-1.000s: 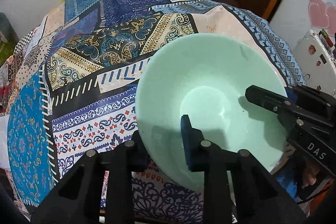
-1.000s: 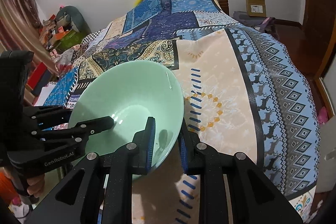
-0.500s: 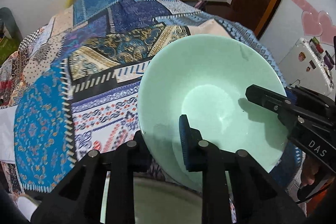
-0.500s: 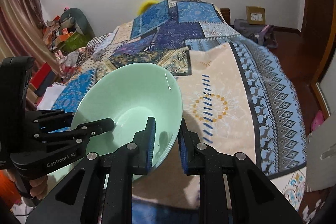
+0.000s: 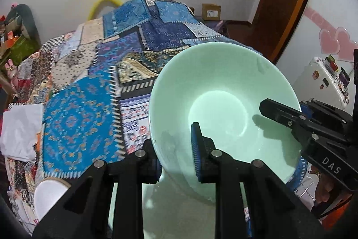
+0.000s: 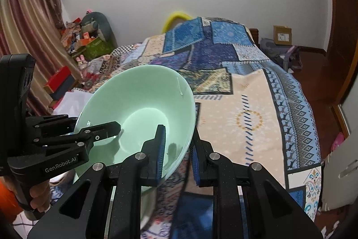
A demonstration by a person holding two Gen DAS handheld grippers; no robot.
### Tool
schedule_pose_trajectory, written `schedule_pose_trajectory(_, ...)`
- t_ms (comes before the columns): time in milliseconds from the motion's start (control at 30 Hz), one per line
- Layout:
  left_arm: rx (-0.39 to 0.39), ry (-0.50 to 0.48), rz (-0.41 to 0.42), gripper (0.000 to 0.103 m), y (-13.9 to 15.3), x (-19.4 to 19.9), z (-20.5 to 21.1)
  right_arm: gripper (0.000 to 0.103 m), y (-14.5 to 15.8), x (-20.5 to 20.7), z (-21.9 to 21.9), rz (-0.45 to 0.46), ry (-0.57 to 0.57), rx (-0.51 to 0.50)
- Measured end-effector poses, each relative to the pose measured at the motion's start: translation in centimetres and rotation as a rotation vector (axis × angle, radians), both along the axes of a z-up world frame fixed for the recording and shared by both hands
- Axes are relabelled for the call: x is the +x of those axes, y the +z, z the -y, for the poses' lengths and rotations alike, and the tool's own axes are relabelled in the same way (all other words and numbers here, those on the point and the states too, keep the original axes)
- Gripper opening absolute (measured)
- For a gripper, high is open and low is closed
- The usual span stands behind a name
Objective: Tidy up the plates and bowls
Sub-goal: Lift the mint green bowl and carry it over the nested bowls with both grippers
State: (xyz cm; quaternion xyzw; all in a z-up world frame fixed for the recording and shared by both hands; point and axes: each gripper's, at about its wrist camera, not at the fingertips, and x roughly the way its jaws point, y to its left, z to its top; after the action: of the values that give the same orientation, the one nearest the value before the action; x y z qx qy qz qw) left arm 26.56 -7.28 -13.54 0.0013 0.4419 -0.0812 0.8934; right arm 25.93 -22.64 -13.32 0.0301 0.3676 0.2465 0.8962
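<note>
Both the left gripper [image 5: 176,149] and right gripper [image 6: 179,149] were clamped on the green bowl's [image 5: 221,91] rim; its underside was hidden.

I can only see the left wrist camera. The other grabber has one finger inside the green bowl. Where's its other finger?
Observer: The right gripper's other finger presses on the outside of the green bowl, so the rim is pinched between the two.
Operator: Who's holding my grabber?
Observer: A hand is wrapped round the handle of the left gripper, low on the left of the right wrist view.
Operator: What's off to the side of the patchwork cover?
Observer: A striped curtain hangs along the left wall.
</note>
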Motion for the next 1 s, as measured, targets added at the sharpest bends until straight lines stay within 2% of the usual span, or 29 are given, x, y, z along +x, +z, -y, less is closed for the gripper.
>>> schedule_pose_trajectory(467,-0.020,0.083,0.046,0.022,3.0,-7.6,-6.3,0.019,1.4,-5.0,-5.2,0.028,0.083,0.026)
schedule_pose_trajectory(1000,-0.028,0.199,0.051,0.022,3.1,-14.6,-14.3,0.019,1.0,-8.8,-12.2,0.020,0.208,0.039)
